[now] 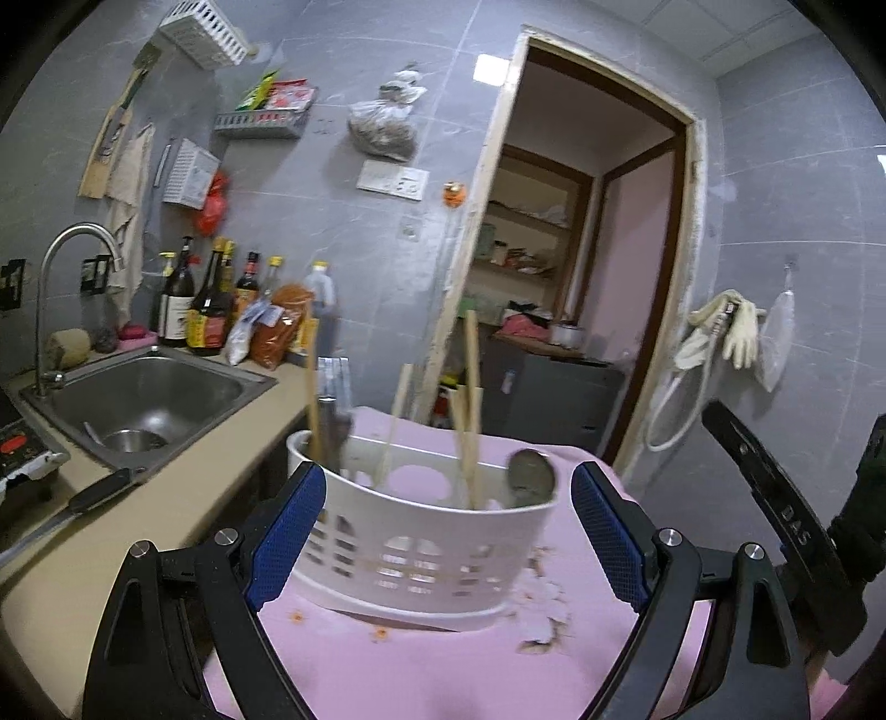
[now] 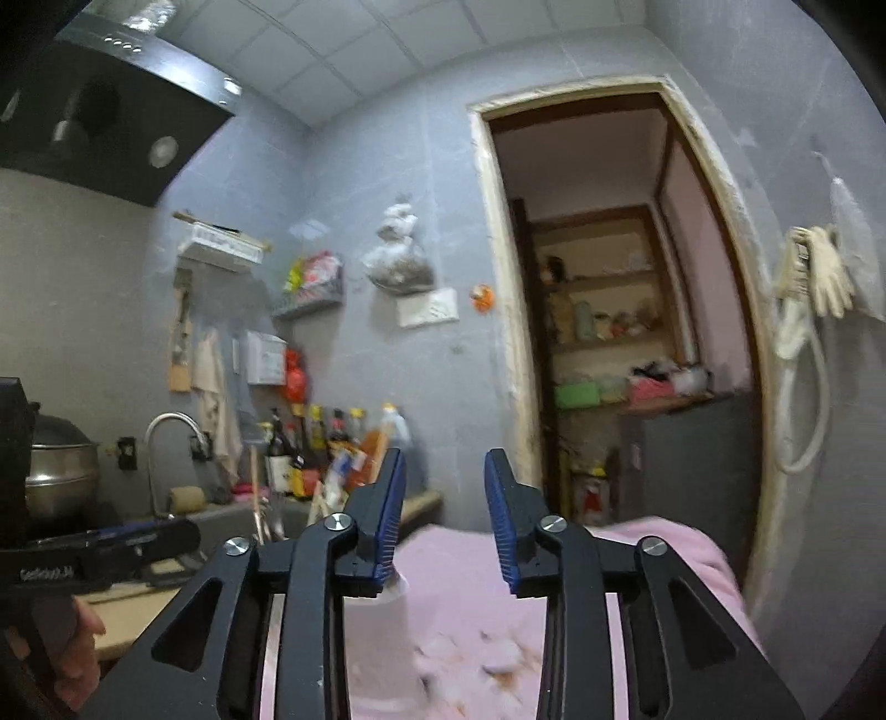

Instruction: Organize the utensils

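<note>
We cannot tell whether the left gripper's (image 1: 443, 520) pads touch the white basket (image 1: 421, 548) between them. Ahead of the right gripper (image 2: 446, 518) the pink cloth (image 2: 459, 576) is blurred; the basket hides behind its left finger.

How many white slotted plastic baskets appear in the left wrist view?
3: top basket high on the wall, second basket beside the red bag, third basket on the pink cloth. Others may be hidden.
</note>
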